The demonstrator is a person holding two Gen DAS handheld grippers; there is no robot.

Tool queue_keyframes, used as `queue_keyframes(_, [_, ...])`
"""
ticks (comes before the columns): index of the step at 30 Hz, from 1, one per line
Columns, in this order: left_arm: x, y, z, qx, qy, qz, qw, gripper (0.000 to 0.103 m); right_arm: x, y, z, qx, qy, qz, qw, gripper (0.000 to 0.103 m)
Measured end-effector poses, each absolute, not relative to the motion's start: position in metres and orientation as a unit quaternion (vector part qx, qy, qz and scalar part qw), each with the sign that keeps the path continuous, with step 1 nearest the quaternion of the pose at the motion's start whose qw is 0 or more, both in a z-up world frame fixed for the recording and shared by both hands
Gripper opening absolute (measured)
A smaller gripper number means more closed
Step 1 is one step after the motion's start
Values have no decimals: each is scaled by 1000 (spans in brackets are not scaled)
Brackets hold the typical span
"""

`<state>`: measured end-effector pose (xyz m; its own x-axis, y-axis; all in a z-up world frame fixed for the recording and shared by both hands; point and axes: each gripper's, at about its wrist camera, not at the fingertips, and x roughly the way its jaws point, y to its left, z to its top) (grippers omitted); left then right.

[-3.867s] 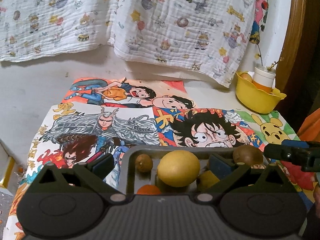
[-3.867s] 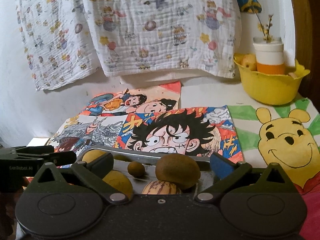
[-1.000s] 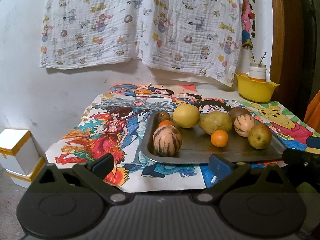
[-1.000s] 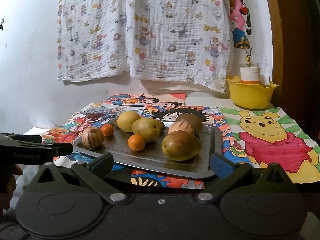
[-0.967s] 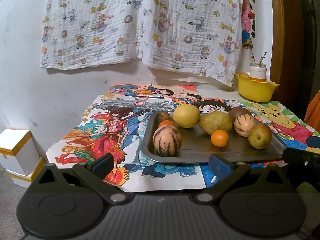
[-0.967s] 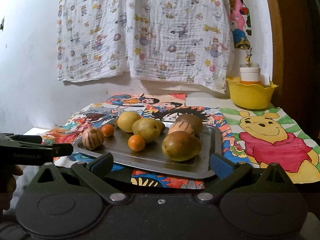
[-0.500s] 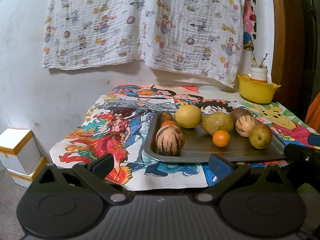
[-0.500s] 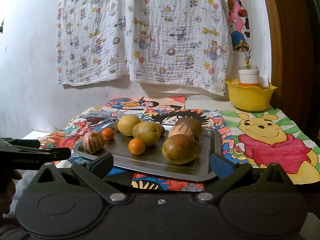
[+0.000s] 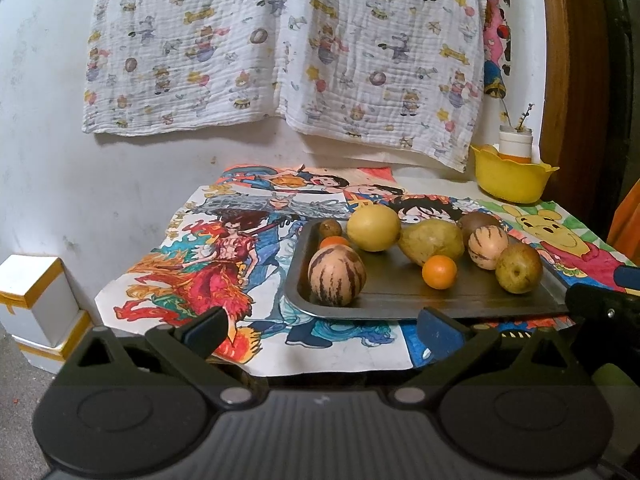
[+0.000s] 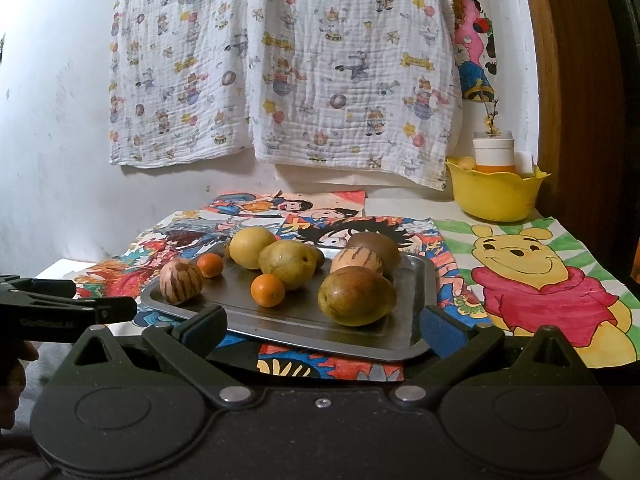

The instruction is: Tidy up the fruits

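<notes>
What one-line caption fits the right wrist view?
Open right gripper faces a metal tray of fruit on cartoon-print paper, a yellow bowl behind.

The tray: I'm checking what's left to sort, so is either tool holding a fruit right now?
No. The left tool and right tool are both open and empty, short of the tray.

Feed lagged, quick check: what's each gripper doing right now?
Left gripper: open, holding nothing.
Right gripper: open, holding nothing.
</notes>
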<state>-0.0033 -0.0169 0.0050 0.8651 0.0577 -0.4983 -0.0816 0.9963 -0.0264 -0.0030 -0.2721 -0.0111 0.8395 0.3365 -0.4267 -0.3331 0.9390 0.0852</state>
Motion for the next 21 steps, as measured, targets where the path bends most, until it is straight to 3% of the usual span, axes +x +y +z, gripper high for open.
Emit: queue_keyframes(21, [-3,-19,4,-22,261,34,964,103,-3,-271,-11,3,223,175,959,102])
